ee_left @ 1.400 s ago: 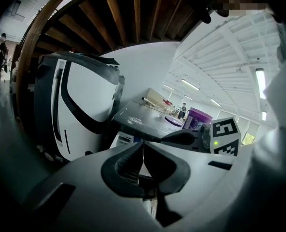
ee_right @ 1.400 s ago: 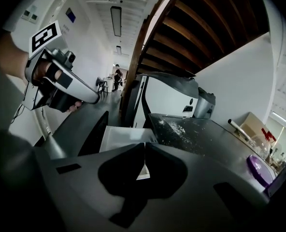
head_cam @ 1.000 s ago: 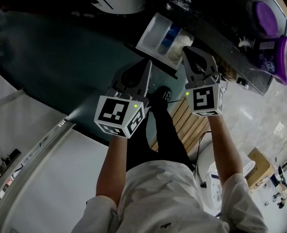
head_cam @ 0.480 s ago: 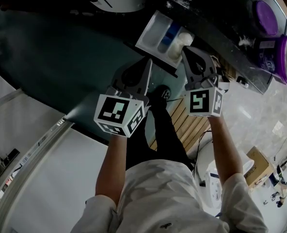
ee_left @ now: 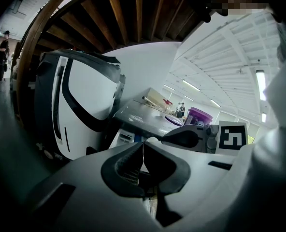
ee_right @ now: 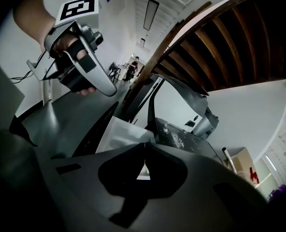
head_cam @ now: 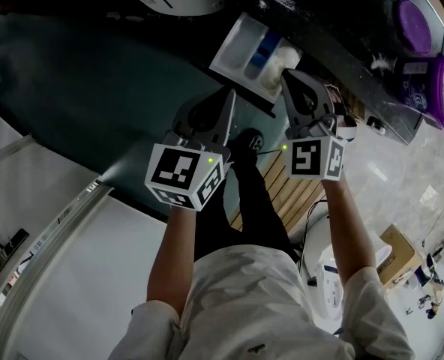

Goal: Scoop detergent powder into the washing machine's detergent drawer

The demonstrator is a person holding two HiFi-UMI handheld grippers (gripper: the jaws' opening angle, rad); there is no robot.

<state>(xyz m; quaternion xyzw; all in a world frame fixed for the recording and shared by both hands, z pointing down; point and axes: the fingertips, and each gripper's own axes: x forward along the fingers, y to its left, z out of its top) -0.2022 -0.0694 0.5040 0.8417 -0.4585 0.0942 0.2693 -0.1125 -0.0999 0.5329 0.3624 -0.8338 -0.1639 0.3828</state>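
both left gripper (head_cam: 223,100) and right gripper (head_cam: 291,81) are clenched, empty; bumping the open detergent drawer (head_cam: 238,51), upper middle, could spill powder (head_cam: 286,57).

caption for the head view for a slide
Open detergent drawer holding white powder, shut right gripper beside it, left gripper also shut.

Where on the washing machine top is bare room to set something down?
The machine top is bare in its middle, between the spilled powder behind the open detergent drawer and the purple lid. Its right end is crowded: the lid and the purple tub sit there. The shut right gripper blocks the drawer's front.
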